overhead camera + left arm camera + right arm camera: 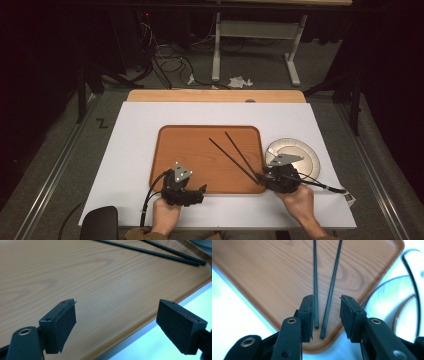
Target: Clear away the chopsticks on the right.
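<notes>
- near edge of the tray (170, 150): the left gripper (202, 189) hangs over the tray's front rim, jaws spread wide with nothing between them.
- the tray's front right corner: the right gripper (327, 312) has its jaws parted, with the near ends of the two chopsticks (332, 282) lying between them on the wood, unpinched.
- further in, the chopsticks fan toward the tray's middle.
- right of the tray: a plate (305, 152).
</notes>
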`<move>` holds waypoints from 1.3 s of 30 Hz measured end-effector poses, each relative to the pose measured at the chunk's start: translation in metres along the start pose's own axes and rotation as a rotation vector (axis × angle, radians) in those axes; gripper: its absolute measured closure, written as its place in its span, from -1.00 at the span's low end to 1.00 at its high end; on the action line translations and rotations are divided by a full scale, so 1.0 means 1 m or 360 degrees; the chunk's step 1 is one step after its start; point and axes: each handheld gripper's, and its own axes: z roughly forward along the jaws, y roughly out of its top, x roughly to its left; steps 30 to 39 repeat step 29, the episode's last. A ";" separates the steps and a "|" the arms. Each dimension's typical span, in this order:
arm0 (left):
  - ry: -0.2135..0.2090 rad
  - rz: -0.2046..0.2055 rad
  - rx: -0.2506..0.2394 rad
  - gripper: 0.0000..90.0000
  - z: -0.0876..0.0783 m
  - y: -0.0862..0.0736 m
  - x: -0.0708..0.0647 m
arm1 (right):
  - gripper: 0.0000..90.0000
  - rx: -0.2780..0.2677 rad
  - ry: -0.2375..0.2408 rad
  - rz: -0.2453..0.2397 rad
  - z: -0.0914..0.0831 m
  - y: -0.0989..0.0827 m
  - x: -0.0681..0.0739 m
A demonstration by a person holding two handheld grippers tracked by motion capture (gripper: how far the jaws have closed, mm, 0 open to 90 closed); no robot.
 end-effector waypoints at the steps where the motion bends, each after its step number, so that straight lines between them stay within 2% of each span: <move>1: -0.0009 0.0004 -0.0003 -0.63 0.001 0.001 -0.001 | 0.40 -0.0005 0.0019 0.0030 -0.002 -0.002 -0.002; 5: -0.0038 0.0027 -0.0003 -0.63 0.007 0.006 -0.003 | 0.38 -0.0032 0.0008 0.0064 -0.011 -0.009 -0.005; 14: -0.0099 0.0075 -0.0002 -0.63 0.017 0.016 -0.010 | 0.38 -0.0016 -0.0018 0.0153 -0.026 -0.029 -0.009; 24: -0.0125 0.0096 0.0007 -0.63 0.024 0.020 -0.014 | 0.36 -0.0002 -0.0012 0.0169 -0.031 -0.040 -0.007; 39: -0.0118 0.0092 0.0011 -0.63 0.024 0.021 -0.013 | 0.35 0.0006 -0.0010 0.0160 -0.029 -0.040 -0.006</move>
